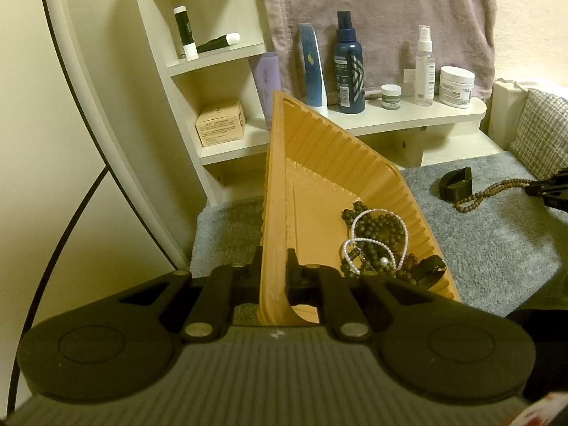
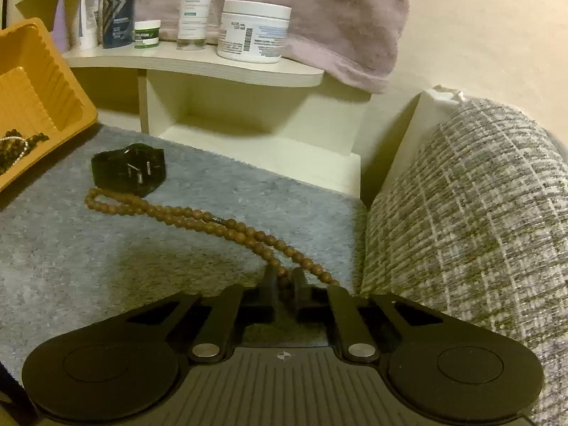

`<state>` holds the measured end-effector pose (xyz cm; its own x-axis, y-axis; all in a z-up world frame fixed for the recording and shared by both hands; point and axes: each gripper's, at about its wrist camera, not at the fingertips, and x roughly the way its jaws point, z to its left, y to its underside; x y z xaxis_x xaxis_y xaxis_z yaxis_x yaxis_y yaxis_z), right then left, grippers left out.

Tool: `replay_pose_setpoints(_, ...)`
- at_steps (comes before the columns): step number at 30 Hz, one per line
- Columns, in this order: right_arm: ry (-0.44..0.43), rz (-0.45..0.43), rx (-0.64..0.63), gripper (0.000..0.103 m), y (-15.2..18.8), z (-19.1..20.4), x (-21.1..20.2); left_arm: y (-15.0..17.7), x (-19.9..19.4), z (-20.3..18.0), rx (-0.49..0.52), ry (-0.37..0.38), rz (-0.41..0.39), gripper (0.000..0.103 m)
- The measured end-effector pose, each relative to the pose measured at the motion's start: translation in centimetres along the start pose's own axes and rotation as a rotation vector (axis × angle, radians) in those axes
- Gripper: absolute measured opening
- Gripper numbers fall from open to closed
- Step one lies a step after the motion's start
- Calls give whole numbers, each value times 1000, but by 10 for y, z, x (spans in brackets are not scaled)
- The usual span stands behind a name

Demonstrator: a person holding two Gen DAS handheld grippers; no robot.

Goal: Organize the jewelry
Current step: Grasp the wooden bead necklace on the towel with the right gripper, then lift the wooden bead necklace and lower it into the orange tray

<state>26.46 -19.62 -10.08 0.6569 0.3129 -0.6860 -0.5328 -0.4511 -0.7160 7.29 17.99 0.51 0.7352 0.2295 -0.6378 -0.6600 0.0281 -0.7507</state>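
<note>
A: Left gripper (image 1: 273, 266) — status?

B: Jaws closed onto the near wall of the orange tray (image 1: 280, 163); one finger sits outside the wall, the other inside. The tray is tilted, its far end raised toward the shelf unit (image 1: 227, 152).

A: Tray contents?

B: A dark bead strand (image 1: 376, 223) tangled with a white pearl strand (image 1: 369, 245), plus a small black item (image 1: 431, 269) in the lower corner; what it is cannot be told.

A: Right gripper (image 2: 284, 284)?

B: Jaws drawn nearly together, clamped on one end of the brown bead necklace (image 2: 198, 214). No earlier picture is supplied, so only this closed grip is stated.

A: Position of the necklace?

B: It runs from the jaws up and to the left across the grey fleecy mat (image 2: 106, 259). The far loop lies just beside the black watch (image 2: 129, 174), touching or almost touching it — which one cannot be told. Both lie outside the tray, to its right in the left wrist view.

A: Surroundings?

B: Bottles and jars stand on the shelf behind, including a white jar (image 2: 254, 30) and a dark blue spray bottle (image 1: 349, 67). A pinkish towel (image 2: 319, 17) hangs behind them. A woven cushion (image 2: 472, 213) borders the mat on the right
</note>
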Motion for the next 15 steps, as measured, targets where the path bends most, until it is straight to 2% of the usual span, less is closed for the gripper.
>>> replay_pose_setpoints(5, -12, -38, -9, 6, 2, 17, -22, 0, 0, 0, 0, 0, 1, 8)
replay_pose_setpoints(15, -64, -235, 25, 6, -30, 34, -101, 0, 1, 0, 2, 0, 1, 8)
